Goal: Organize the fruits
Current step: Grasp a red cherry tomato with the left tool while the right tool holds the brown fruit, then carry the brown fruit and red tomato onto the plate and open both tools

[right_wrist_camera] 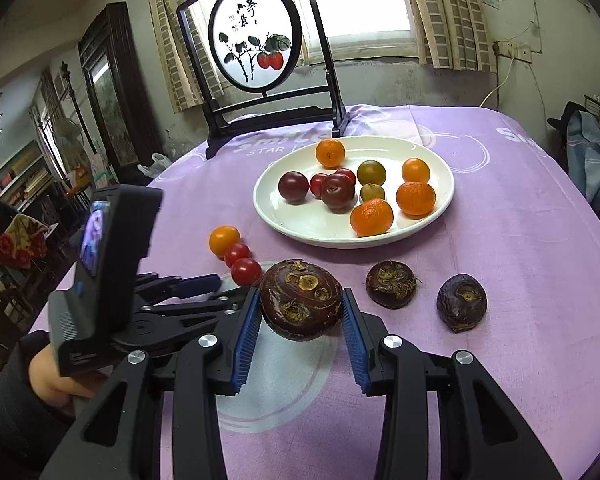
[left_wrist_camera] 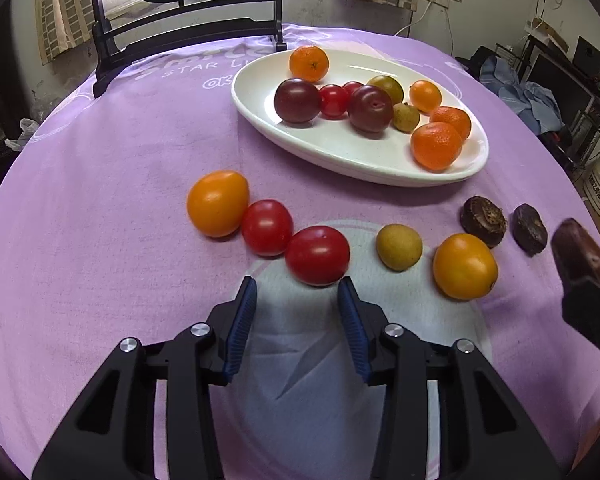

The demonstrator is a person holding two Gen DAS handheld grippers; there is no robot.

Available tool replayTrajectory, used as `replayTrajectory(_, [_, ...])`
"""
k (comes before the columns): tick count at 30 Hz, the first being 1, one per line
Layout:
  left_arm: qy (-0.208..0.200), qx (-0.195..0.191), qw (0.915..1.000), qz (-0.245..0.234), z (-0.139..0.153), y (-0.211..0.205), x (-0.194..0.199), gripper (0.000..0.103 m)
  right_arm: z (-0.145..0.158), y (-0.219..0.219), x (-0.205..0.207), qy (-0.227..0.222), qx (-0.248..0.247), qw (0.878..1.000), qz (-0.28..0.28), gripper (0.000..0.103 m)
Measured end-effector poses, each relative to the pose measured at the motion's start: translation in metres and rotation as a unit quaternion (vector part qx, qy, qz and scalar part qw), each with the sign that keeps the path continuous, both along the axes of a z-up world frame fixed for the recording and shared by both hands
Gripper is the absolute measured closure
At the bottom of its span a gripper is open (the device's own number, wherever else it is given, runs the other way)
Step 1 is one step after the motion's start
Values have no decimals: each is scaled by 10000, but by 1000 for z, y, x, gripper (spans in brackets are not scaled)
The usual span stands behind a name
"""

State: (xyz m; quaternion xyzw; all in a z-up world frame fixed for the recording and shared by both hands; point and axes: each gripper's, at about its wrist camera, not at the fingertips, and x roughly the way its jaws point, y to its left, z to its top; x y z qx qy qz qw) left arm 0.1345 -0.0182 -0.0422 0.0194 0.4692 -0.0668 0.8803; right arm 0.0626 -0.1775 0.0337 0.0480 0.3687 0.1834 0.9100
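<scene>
A white oval plate [left_wrist_camera: 340, 160] [right_wrist_camera: 312, 240] holds several tangerines, dark plums and small tomatoes. On the purple cloth nearer me lie an orange tomato [left_wrist_camera: 218, 203], two red tomatoes, a small yellow-green fruit [left_wrist_camera: 399, 247], another orange tomato [left_wrist_camera: 465, 266] and two dark water chestnuts [right_wrist_camera: 392, 283] [right_wrist_camera: 461, 302]. My left gripper [left_wrist_camera: 297, 282] is open, its tips at the near side of the nearest red tomato [left_wrist_camera: 317, 255] with a gap on the left. My right gripper [right_wrist_camera: 300, 294] is shut on a large water chestnut [right_wrist_camera: 300, 308], held above the cloth.
A black-framed painted screen [right_wrist_camera: 256, 40] stands at the table's far edge behind the plate. A person's hand [right_wrist_camera: 48, 376] holds the left gripper at the lower left of the right wrist view. The right gripper and its chestnut [left_wrist_camera: 578, 256] show at the left wrist view's right edge.
</scene>
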Motion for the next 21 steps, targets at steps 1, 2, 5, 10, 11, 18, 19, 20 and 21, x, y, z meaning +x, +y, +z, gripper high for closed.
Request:
replayTrajectory(1, [-18,57,10000,-2,0,-3,1,60,0,-1,0,9,29,10000,4,63])
replayTrajectory(2, [-42,124,9999,1,0,-6,2,60,0,-2,-1,16,39,10000,8,63])
replayTrajectory(5, [-28,158,9999,63,1,-12,6,56,0,-1,-2,36,43,10000,50,63])
replayTrajectory(10, [60,102,9999,104,0,-18,14,44,0,1,-3,30,23,10000,80,62])
replayTrajectory(11, [36,116,9998,128,0,-19,16,44,-1,1,-3,41,14,10000,87,62])
replayTrajectory(18, [-62,-85,9999,132,2,-9,17,71,-3,2,-2,47,-27,10000,77,63])
replayTrajectory(19, [-44,-122,9998,127,3,-8,16,71,-3,2,-2,44,-47,10000,72,62])
replayTrajectory(20, [-26,-175,9998,96,4,-7,13,71,-4,2,-2,41,-60,10000,59,62])
replayTrajectory(21, [-41,-183,9998,61,6,-7,10,71,-4,2,-1,38,-75,10000,39,62])
